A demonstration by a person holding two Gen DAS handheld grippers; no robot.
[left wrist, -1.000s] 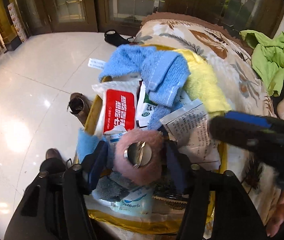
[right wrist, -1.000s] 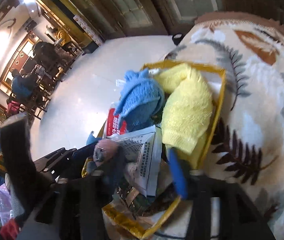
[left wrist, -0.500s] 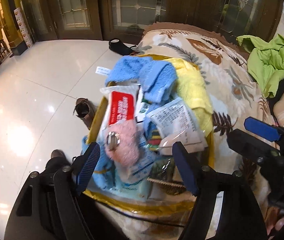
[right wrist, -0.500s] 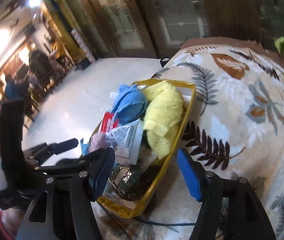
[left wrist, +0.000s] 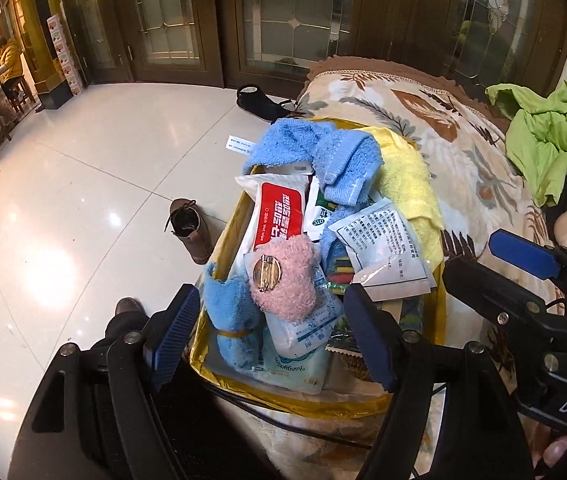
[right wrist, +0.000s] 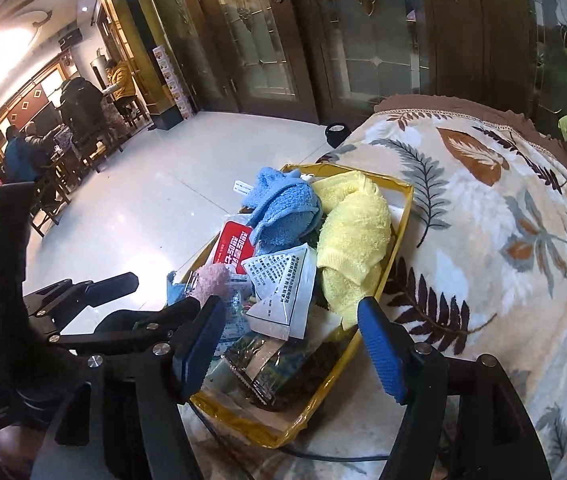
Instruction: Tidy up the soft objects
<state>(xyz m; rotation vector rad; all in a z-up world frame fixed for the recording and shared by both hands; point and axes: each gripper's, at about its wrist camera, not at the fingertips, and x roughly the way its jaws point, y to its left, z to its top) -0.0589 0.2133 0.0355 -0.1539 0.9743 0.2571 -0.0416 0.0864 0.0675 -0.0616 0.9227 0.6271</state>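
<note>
The yellow tray (left wrist: 219, 240) sits on a leaf-patterned blanket (right wrist: 483, 220), heaped full. A pink fluffy piece (left wrist: 287, 276) with a metal clip lies on top near the front, beside a small blue cloth (left wrist: 231, 312) (bound with a band), a red wipes pack (left wrist: 279, 212), a blue towel (left wrist: 323, 152), a yellow towel (right wrist: 351, 236) and a printed sachet (left wrist: 387, 248). The left gripper (left wrist: 271, 340) and the right gripper (right wrist: 291, 340) both hover with fingers wide, empty. A brown shoe (left wrist: 189, 228) stands on the floor beside the tray; a green garment (left wrist: 555, 136) lies well apart.
</note>
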